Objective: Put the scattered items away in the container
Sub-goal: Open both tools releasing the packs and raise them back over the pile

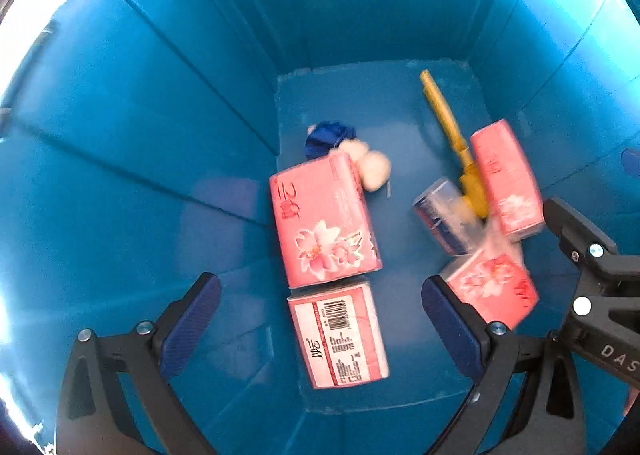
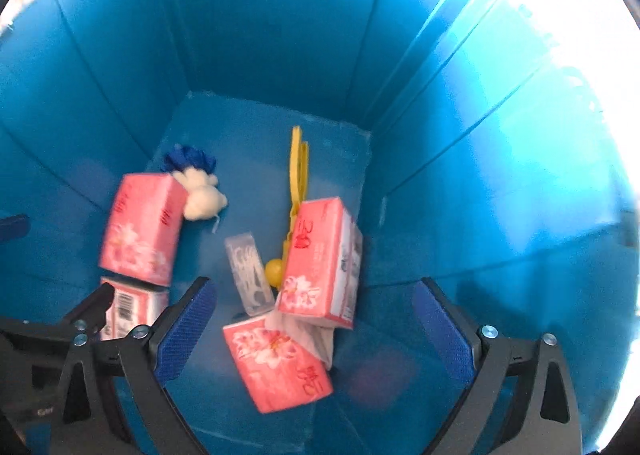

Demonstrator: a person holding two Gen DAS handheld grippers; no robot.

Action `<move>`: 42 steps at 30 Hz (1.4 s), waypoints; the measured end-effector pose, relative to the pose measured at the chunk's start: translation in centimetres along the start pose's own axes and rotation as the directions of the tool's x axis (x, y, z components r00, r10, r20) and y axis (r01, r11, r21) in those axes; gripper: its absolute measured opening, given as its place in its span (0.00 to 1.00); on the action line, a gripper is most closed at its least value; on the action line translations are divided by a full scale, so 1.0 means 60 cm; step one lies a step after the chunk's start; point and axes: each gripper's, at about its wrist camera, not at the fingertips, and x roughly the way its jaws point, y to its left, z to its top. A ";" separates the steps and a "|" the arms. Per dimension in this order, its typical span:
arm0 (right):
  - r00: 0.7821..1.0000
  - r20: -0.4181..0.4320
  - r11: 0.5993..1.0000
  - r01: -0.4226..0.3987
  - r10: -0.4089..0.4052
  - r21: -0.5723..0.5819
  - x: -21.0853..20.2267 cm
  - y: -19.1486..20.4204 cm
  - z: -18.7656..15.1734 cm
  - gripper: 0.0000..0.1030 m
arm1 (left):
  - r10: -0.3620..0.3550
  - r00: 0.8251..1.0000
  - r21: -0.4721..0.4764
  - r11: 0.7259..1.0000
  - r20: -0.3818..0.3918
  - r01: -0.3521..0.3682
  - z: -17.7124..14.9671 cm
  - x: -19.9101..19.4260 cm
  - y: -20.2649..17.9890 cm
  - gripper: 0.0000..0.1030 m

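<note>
Both views look down into a deep blue container [image 1: 140, 115], all items on its floor. Four pink tissue packs with white flower print: one at centre [image 1: 324, 223] with red script, unreadable; one at 6 o'clock [image 1: 340, 339] turned barcode side up, small print too blurred to read; two at 3–4 o'clock, one on edge [image 1: 506, 179], one tilted [image 1: 492, 287]. A clear plastic pack [image 1: 444, 215] sits between the centre pack and those two, touching a yellow long-handled tool-like item [image 1: 452, 135]. A white and blue plush [image 1: 352, 151] at 12 o'clock touches the centre pack. "DAS" is printed on the right tool's body. Left tool [image 1: 320, 319] released, jaws wide, nothing gripped. Right tool [image 2: 316, 327] released too, holding nothing, above the packs.
</note>
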 end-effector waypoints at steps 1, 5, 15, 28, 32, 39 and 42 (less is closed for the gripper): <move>1.000 0.023 1.000 -0.008 0.008 -0.002 -0.021 -0.003 -0.005 0.97 | 0.002 1.000 0.009 1.000 0.030 -0.002 -0.007 -0.020 -0.002 0.99; 0.993 0.115 1.000 -0.013 0.015 -0.018 -0.103 -0.012 -0.029 0.97 | -0.036 0.993 0.040 0.999 0.116 0.032 -0.040 -0.095 -0.007 0.99; 0.946 0.313 0.996 -0.085 0.087 -0.021 -0.255 -0.077 -0.159 0.99 | -0.068 0.942 0.040 0.998 0.328 0.058 -0.173 -0.240 -0.036 0.99; 0.890 0.446 0.992 -0.124 0.096 0.033 -0.323 -0.266 -0.400 0.99 | -0.091 0.831 0.035 0.996 0.548 0.086 -0.322 -0.363 -0.227 0.99; 0.889 0.452 0.991 -0.118 0.076 0.066 -0.322 -0.353 -0.475 0.99 | -0.112 0.789 0.056 0.994 0.604 0.098 -0.362 -0.394 -0.326 0.99; 0.905 0.425 0.979 -0.105 0.021 0.177 -0.303 -0.511 -0.611 1.00 | -0.194 0.770 0.108 0.981 0.608 0.162 -0.396 -0.404 -0.487 0.99; 0.918 0.397 0.967 -0.093 -0.009 0.237 -0.283 -0.568 -0.652 1.00 | -0.232 0.776 0.151 0.973 0.586 0.177 -0.400 -0.392 -0.543 0.99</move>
